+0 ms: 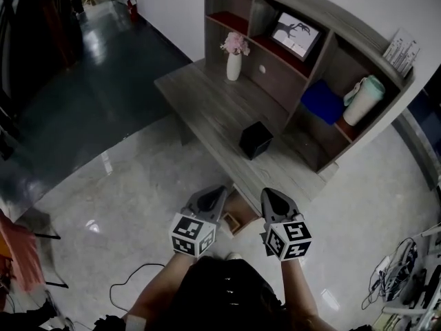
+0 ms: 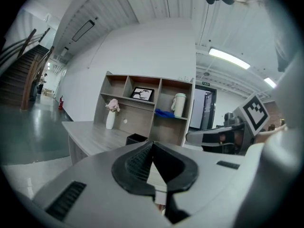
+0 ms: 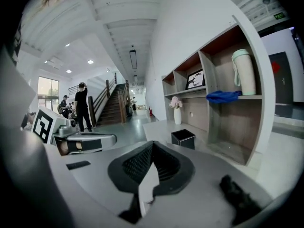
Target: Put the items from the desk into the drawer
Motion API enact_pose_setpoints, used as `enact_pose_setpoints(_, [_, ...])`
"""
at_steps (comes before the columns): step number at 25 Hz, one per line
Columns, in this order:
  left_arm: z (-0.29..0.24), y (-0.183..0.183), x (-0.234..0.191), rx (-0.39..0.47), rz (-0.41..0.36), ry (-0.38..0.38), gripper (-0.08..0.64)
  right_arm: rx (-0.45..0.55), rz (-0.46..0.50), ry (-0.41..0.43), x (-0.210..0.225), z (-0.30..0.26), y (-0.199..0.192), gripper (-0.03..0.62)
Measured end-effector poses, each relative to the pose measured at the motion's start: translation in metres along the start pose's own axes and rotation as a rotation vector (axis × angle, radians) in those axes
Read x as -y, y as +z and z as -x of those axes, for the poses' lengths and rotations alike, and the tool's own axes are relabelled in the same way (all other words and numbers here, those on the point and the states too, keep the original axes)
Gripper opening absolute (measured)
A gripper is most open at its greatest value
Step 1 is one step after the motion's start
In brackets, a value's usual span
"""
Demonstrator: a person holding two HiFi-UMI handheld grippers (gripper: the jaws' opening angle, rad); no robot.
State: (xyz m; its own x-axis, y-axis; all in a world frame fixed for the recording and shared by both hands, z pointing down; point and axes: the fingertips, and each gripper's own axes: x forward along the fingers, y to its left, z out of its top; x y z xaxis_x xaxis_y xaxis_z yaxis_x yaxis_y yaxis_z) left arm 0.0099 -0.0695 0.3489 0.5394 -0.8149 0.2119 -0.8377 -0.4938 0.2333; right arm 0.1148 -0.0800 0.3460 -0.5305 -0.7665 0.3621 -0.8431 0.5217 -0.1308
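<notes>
A small black open box point(image 1: 255, 139) stands on the grey wooden desk point(image 1: 207, 95); it also shows as the black box point(image 2: 137, 138) and the black box point(image 3: 183, 138) in the two gripper views. A white vase with pink flowers point(image 1: 234, 56) stands at the desk's back. Below the desk's near end a brown drawer point(image 1: 238, 216) is pulled out. My left gripper point(image 1: 219, 189) and right gripper point(image 1: 267, 192) hover side by side just above the drawer, short of the desk. Both hold nothing, with the jaw tips of the left gripper point(image 2: 152, 144) and the right gripper point(image 3: 152, 144) pressed together.
The shelf unit point(image 1: 331, 61) on the desk holds a framed picture point(image 1: 296, 35), a blue cloth point(image 1: 322, 102) and a white-green flask point(image 1: 363, 100). A black cable point(image 1: 131, 281) lies on the pale floor. People point(image 3: 80, 106) stand near a distant staircase.
</notes>
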Motion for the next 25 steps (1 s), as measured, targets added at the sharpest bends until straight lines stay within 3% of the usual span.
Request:
enact_pose_setpoints(5, [0.001, -0.005, 0.003, -0.014, -0.001, -0.003, 0.009, -0.003, -0.04, -0.022, 0.007, 0.006, -0.008, 0.011])
enact_pose_setpoints(25, [0.003, -0.006, -0.003, -0.009, 0.015, 0.019, 0.009, -0.032, -0.023, -0.017, 0.003, 0.004, -0.017, 0.011])
